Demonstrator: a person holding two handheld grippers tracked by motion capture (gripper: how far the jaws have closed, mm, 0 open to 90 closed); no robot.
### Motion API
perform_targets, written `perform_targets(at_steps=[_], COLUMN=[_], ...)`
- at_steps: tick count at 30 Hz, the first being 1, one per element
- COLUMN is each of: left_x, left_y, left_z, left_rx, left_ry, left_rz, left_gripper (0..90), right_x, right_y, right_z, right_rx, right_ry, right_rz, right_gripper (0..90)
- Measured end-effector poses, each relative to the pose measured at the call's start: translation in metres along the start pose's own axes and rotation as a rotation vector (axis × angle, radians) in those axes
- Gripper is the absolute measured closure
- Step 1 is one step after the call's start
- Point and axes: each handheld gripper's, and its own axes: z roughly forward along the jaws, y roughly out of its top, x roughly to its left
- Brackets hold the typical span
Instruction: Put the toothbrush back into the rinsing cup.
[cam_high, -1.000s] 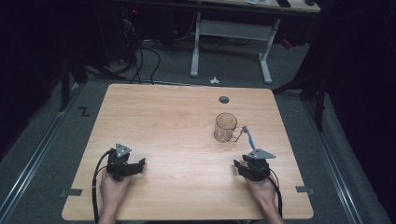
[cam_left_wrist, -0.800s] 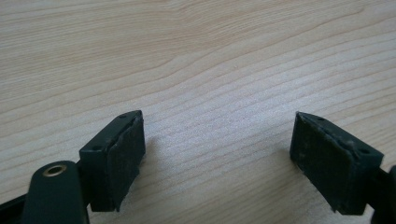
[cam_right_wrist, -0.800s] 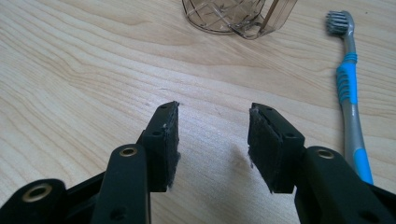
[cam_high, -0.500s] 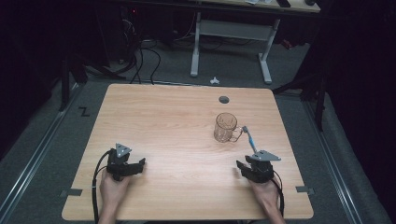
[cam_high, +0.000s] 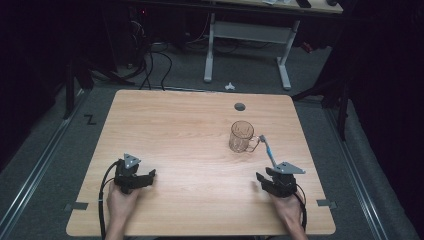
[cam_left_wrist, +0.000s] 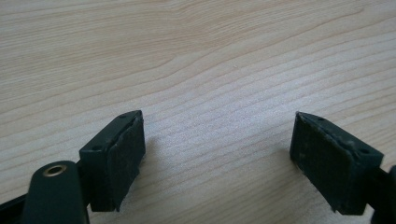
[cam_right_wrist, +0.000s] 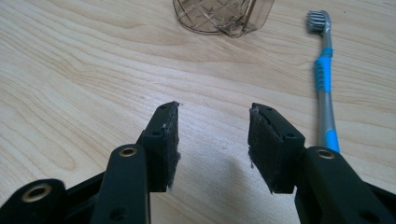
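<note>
1. Right gripper, near right of the table: jaws stand apart with bare wood between the pads, holding nothing
2. Toothbrush, grey with blue grip, lies flat just beyond and to the right of the right gripper's jaws; in the high view it is at
3. Long axis runs near-to-far, bristled head at the far end beside the cup, handle end nearest the right gripper
4. Cup, clear and patterned, stands upright just left of the brush head
5. Left gripper, near left: jaws wide, empty, well apart from brush and cup; the right hand is judged far better placed to reach
</note>
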Motion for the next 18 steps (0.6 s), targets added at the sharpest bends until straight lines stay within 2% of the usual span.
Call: perform_targets(at_steps=[18], left_x=[0.0], left_y=[0.0], left_z=[0.0], left_rx=[-0.001], left_ry=[0.0], left_rz=[-0.001], left_gripper=[18.6], right_x=[-0.017], right_y=[0.002], right_z=[-0.011], right_rx=[-0.011], right_ry=[-0.019], right_rz=[0.037], right_gripper=[54.6])
